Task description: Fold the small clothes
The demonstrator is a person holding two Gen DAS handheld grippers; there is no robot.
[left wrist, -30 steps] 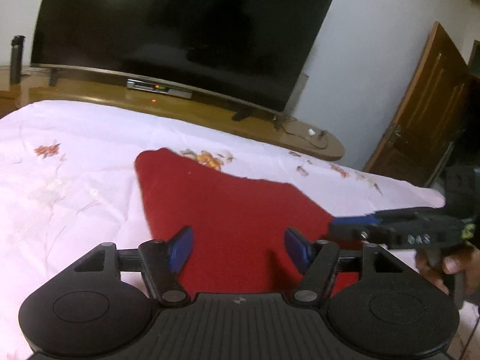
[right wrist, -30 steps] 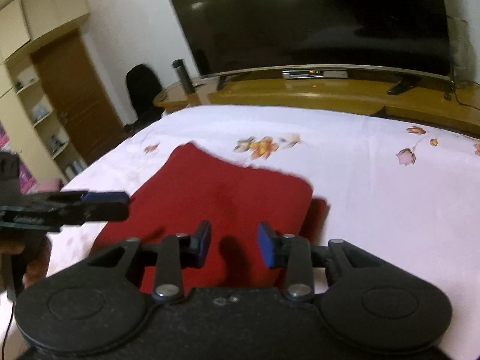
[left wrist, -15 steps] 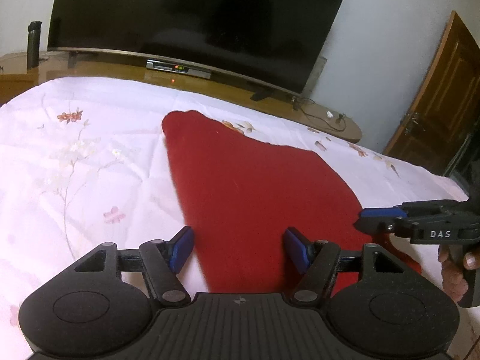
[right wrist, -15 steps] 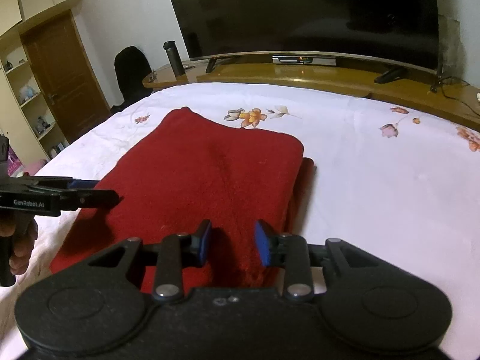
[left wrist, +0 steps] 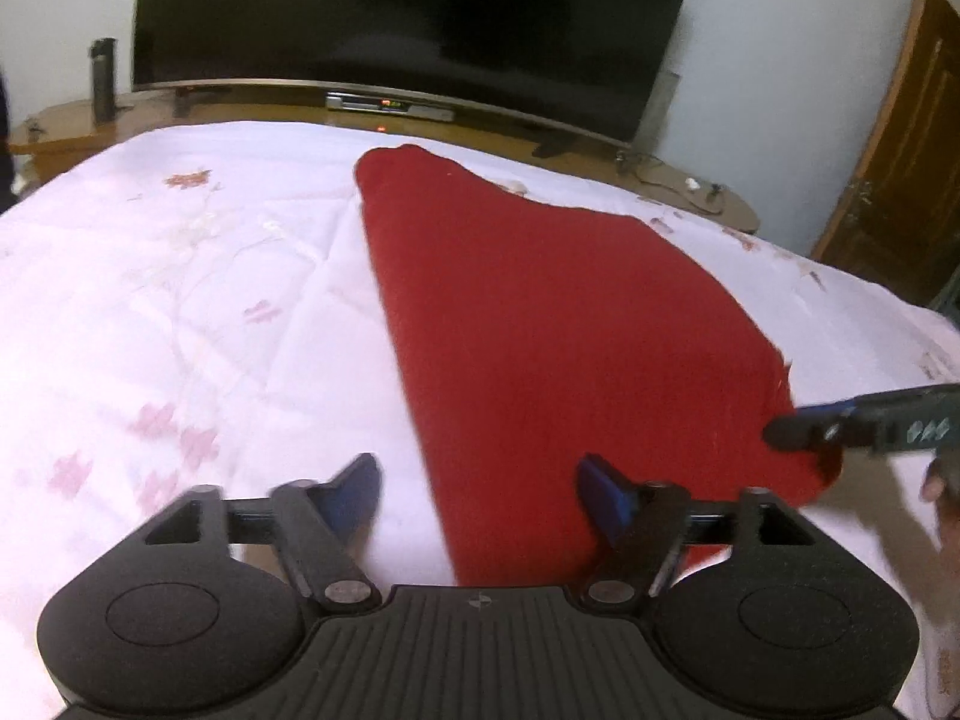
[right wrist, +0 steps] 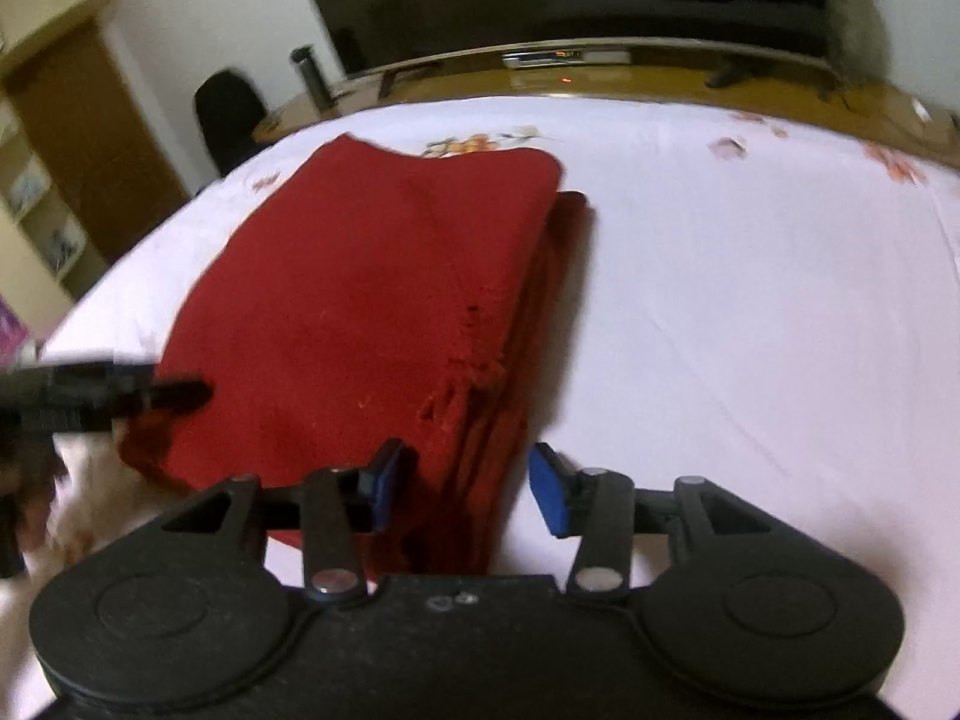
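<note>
both grippers have dropped to the red cloth (left wrist: 558, 324); left gripper (left wrist: 480, 492) and right gripper (right wrist: 459, 483) gape, released—pinch near corners evenly.

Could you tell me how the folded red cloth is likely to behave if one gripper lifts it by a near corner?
The red cloth would probably flop: it looks soft and fuzzy, lying flat on the bedsheet. Its stacked layers, visible along the right edge, would likely slide apart and unfold. It seems light for its size, and its nap should grip the right gripper fingers rather than slip.

Folded cloth (left wrist: 558, 324) on bed (left wrist: 180, 312), before television (left wrist: 408, 18).
</note>
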